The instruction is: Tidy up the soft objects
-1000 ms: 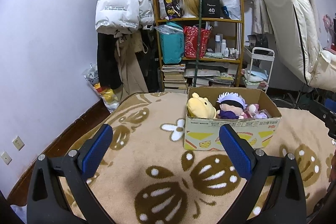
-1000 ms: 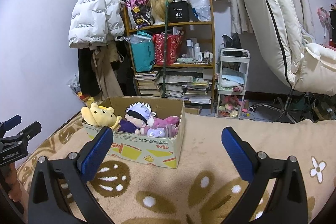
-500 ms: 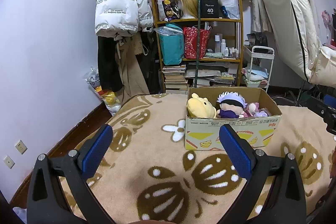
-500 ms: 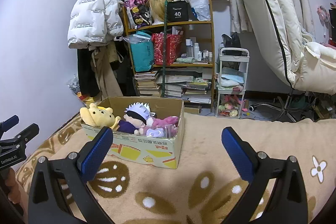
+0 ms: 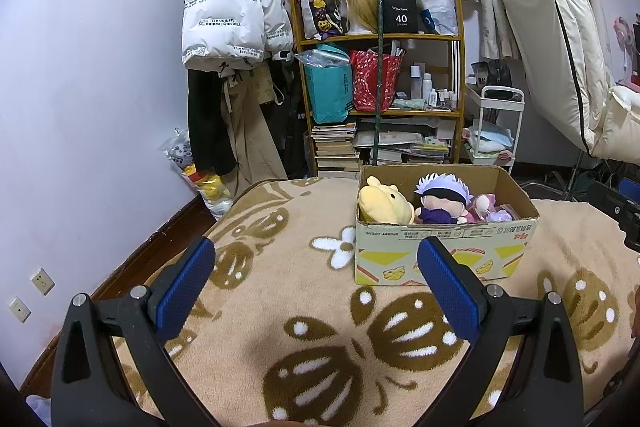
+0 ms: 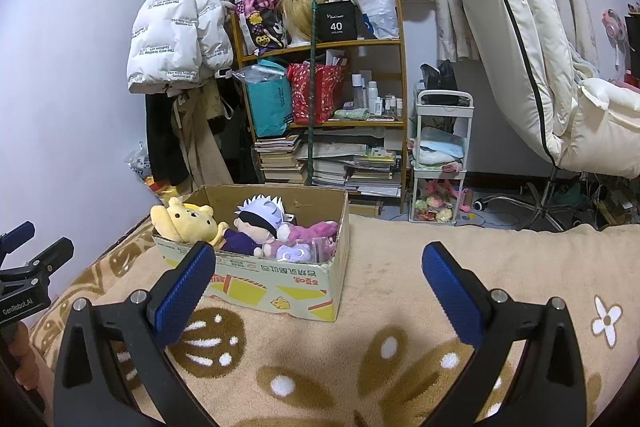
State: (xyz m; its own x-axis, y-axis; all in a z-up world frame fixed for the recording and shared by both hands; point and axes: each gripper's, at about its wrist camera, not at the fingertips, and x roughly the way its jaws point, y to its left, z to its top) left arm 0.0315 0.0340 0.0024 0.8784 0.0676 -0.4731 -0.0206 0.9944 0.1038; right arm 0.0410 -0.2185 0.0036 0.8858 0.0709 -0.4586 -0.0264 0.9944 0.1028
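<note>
Most of the lower half of both views is filled by a tan blanket (image 5: 280, 267) with brown flower patterns. A white padded chair (image 6: 520, 47) leans across the upper right of the right wrist view, and a wooden shelf (image 5: 380, 37) crowded with bags, bottles and stacked books stands at the top centre of the left wrist view, with a white puffer jacket (image 5: 228, 11) hanging to its left.

On the blanket sits an open cardboard box (image 5: 444, 259), right of centre in the left wrist view and left of centre in the right wrist view (image 6: 280, 291). Inside it, packed side by side, lie a yellow bear plush (image 5: 384, 203) at the left end, a white-haired doll (image 5: 442, 197) in dark clothes in the middle, and pink and purple plush toys (image 6: 308, 235) at the right end.

The left gripper (image 5: 316, 271) fills the bottom of its view, its blue-padded fingers spread wide with nothing between them, above bare blanket. The right gripper (image 6: 318, 273) is likewise splayed apart and empty. The left gripper also shows at the left edge of the right wrist view (image 6: 24, 267), beside the box.
</note>
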